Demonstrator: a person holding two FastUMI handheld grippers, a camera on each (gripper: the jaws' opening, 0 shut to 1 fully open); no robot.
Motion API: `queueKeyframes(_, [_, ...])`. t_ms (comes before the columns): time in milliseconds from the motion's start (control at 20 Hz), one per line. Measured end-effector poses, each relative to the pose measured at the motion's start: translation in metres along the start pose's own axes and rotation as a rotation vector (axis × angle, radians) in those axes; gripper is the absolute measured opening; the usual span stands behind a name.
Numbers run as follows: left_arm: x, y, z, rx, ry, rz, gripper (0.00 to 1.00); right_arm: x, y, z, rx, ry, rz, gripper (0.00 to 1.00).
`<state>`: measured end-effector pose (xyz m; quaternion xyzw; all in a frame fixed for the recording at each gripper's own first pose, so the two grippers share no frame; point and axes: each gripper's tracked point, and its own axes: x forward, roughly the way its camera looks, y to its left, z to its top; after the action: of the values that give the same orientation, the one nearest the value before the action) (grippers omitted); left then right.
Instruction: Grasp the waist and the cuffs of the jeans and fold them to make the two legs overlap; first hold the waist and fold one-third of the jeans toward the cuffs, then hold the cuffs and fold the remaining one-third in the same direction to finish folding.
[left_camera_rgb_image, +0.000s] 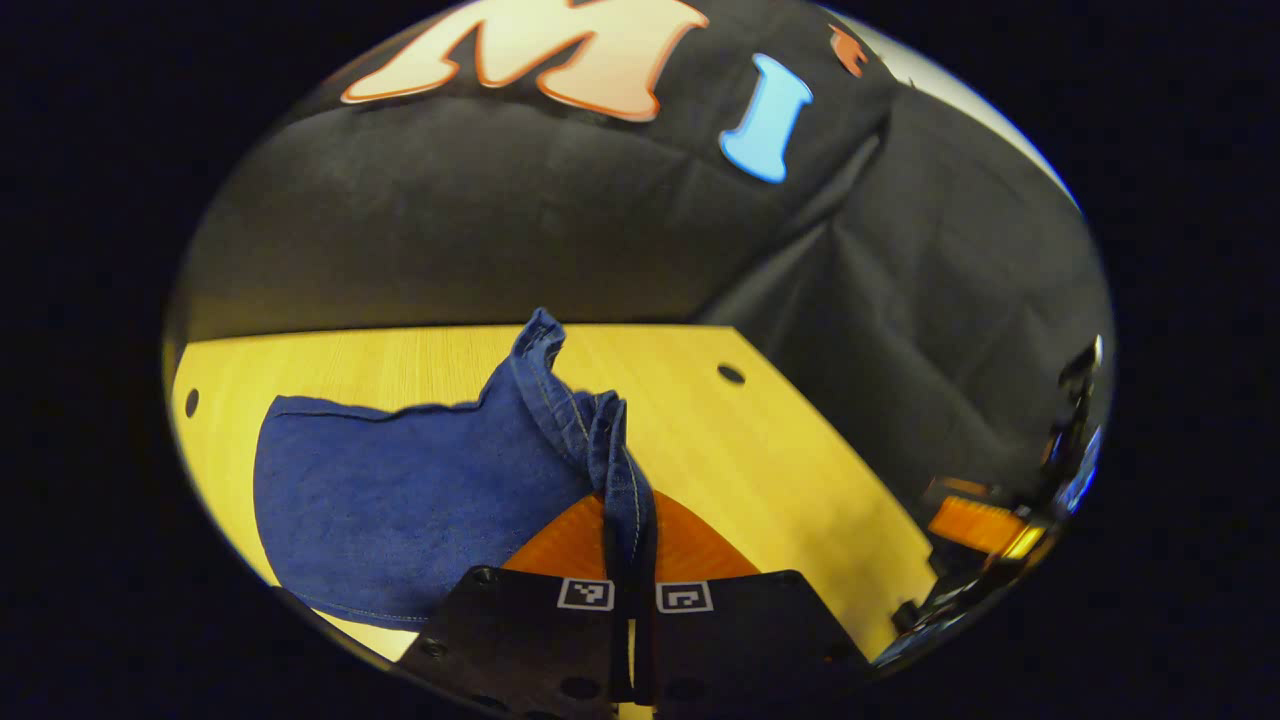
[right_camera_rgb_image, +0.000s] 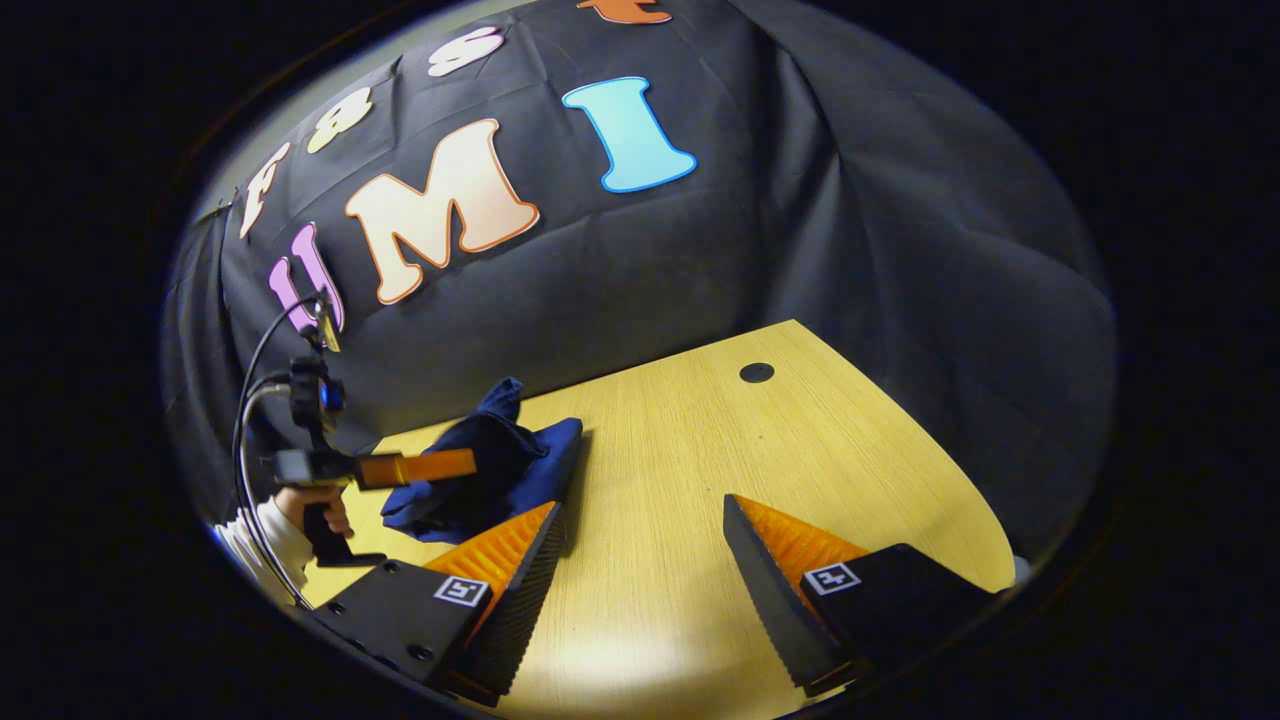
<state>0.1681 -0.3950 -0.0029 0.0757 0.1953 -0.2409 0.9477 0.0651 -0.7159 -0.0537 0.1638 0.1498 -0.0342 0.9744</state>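
Jeans: the dark blue denim jeans (left_camera_rgb_image: 400, 510) are lying bunched on the pale yellow wooden table (left_camera_rgb_image: 780, 450), one hemmed edge lifting up off the surface.
Edges: the jeans are sitting toward the table's back edge in the right gripper view (right_camera_rgb_image: 490, 460); bare tabletop is stretching wide to their right.
Left gripper (left_camera_rgb_image: 630, 560): jaws are pinching tight on the raised denim fold.
Right gripper (right_camera_rgb_image: 640, 560): jaws are standing wide apart, hovering over bare wood, holding nothing.
Hand (right_camera_rgb_image: 315, 505): gripping the left gripper's handle beside the jeans.
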Motion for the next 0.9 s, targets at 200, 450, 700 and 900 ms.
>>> queueKeyframes(200, [0.001, -0.014, -0.020, 0.051, 0.036, 0.004, 0.18, -0.003, 0.014, -0.005, -0.013, 0.010, 0.021, 0.98])
queueKeyframes(450, [-0.041, -0.009, 0.004, 0.019, -0.106, 0.114, 1.00, -0.012, 0.044, 0.002, 0.030, -0.016, 0.045, 0.98])
queueKeyframes(700, [-0.127, 0.028, 0.017, -0.010, -0.217, 0.204, 0.96, -0.017, 0.070, 0.010, 0.020, -0.057, 0.044, 0.98])
queueKeyframes(900, [-0.175, 0.065, -0.002, -0.020, -0.211, 0.288, 0.96, -0.023, 0.087, 0.013, 0.004, -0.076, 0.041, 0.98])
